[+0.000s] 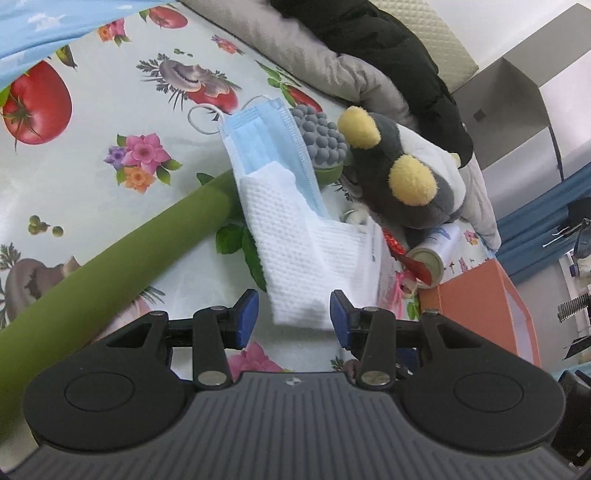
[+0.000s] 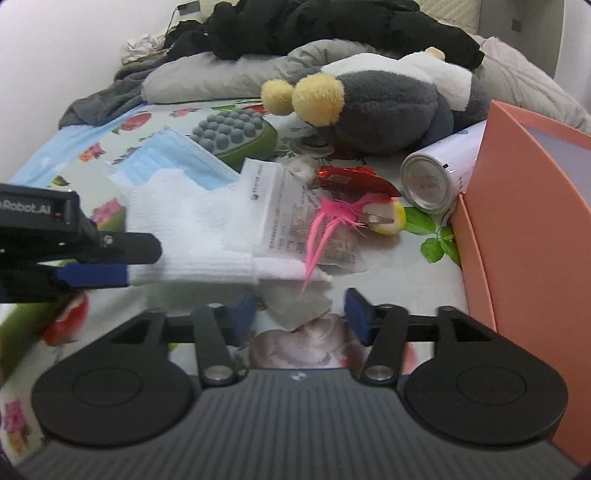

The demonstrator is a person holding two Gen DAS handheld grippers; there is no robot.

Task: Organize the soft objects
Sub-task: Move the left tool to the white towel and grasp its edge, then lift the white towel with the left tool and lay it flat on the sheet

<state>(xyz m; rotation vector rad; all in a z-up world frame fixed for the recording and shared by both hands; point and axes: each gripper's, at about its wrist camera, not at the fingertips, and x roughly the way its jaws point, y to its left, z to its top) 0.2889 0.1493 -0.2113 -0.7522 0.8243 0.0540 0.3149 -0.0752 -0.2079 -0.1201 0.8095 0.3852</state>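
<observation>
Left gripper (image 1: 294, 317) is unclenched with the near end of the white cloth (image 1: 295, 254) lying between its blue pads, contact not clear; right gripper (image 2: 300, 315) is also released, grasping nothing, its jaws over a thin cloth corner just short of the printed packet (image 2: 291, 210) and pink feather toy (image 2: 332, 218). All of it sits on a fruit-and-flower patterned sheet (image 1: 110, 122), with the blue face mask (image 1: 266, 147) under the cloth's far end, green massager (image 1: 122, 269) beside it, grey plush toy (image 1: 402, 177), can (image 2: 432, 181) and orange box (image 2: 528, 206) near, bedding and a black garment (image 2: 332, 29) behind. Box is cut off by the frame edge, packet print is unreadable, and the right gripper's left pad is blurred.
</observation>
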